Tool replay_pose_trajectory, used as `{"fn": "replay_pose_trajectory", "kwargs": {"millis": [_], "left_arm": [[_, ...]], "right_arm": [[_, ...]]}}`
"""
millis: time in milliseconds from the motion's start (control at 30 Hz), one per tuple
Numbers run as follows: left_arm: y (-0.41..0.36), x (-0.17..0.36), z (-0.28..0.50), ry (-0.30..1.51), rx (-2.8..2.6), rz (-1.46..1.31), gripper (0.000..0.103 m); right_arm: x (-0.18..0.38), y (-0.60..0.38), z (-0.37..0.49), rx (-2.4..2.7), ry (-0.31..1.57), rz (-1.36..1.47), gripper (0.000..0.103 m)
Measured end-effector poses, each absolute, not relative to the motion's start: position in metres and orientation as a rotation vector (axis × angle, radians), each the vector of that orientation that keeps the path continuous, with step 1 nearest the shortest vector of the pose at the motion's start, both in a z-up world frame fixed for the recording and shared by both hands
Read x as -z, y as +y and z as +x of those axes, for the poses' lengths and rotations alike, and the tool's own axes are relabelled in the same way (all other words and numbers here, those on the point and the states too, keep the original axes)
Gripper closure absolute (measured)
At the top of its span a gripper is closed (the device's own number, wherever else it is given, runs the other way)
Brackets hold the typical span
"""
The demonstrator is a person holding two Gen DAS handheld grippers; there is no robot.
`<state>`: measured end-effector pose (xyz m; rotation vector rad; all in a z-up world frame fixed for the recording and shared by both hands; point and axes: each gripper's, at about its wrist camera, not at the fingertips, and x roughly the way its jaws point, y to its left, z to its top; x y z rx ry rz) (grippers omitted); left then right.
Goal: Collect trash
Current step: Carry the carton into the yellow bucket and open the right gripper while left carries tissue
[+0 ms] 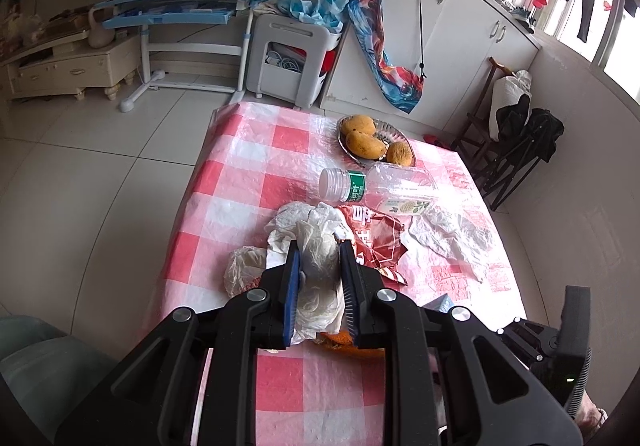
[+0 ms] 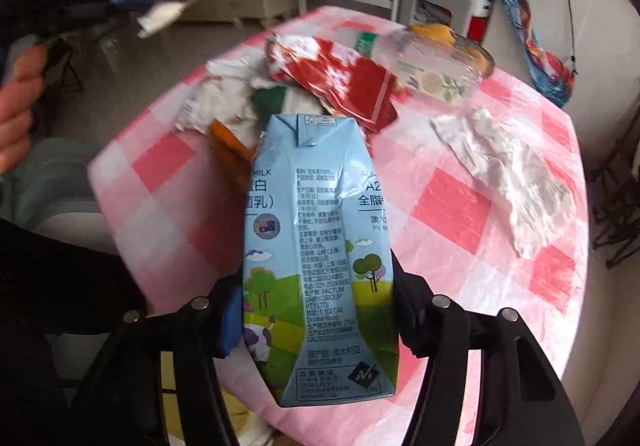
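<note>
Table (image 1: 240, 173), covered in glossy pink-and-white checked plastic sheeting, carries a loose cluster of trash at centre.

Left gripper (image 1: 320, 250): clenched on a crumpled, translucent white plastic wrapper (image 1: 320, 266), which fills the gap between the blue-padded fingers (image 1: 291, 274). In the right wrist view this gripper sits at 10 o'clock, off the table edge, wrapper trailing from it.

Right gripper (image 2: 316, 310): grasping a pale blue milk carton (image 2: 316, 246), creased, with the top end flattened, held lengthwise over the near table edge.

Surroundings, left wrist view:
- Crumpled white tissue (image 1: 292, 215) at 12 o'clock of the left gripper, just beyond the fingertips.
- Red foil snack bag (image 1: 376, 238) at 1 o'clock, wrinkled, touching the tissue pile.
- Clear plastic bottle (image 1: 376, 183) lying on its side beyond the bag, white cap, green label.
- Flattened white paper (image 1: 452, 234) at 2 o'clock, apart from the pile.
- Dish (image 1: 390, 127) holding yellow-orange mangoes (image 1: 362, 143) at the far table edge.
- Second clear plastic scrap (image 1: 244, 270) at 9 o'clock.
</note>
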<state>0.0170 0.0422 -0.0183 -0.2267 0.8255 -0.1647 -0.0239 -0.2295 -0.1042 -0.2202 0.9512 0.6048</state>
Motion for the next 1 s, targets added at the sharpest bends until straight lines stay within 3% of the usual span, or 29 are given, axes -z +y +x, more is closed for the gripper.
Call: {"fn": "replay_pose_trajectory", "kwargs": {"millis": [100,200,333,500,633,1000], "left_arm": [[0.052,0.01,0.007,0.787,0.151,-0.244,0.085],[0.068,0.0,-0.007,0.761,0.144,-0.29,0.085],[0.088,-0.011,-0.04,0.736,0.096,-0.312,0.085],[0.086,0.012,-0.076,0.808,0.061,-0.318,0.085],[0.069,0.036,-0.1,0.888,0.051,-0.267,0.085],[0.005,0.116,-0.164,1.174,0.096,-0.137,0.085]], "right_arm": [[0.086,-0.217,-0.038,-0.801,0.89,-0.111,0.044],[0.091,-0.192,-0.053,-0.987,0.949,-0.083,0.044],[0.111,-0.152,-0.101,-1.245,1.057,-0.224,0.044],[0.155,-0.126,-0.15,-1.323,1.209,-0.53,0.044],[0.165,-0.131,-0.161,-1.23,1.211,-0.68,0.033],[0.107,-0.218,-0.148,-0.692,1.033,-0.619,0.015]]}}
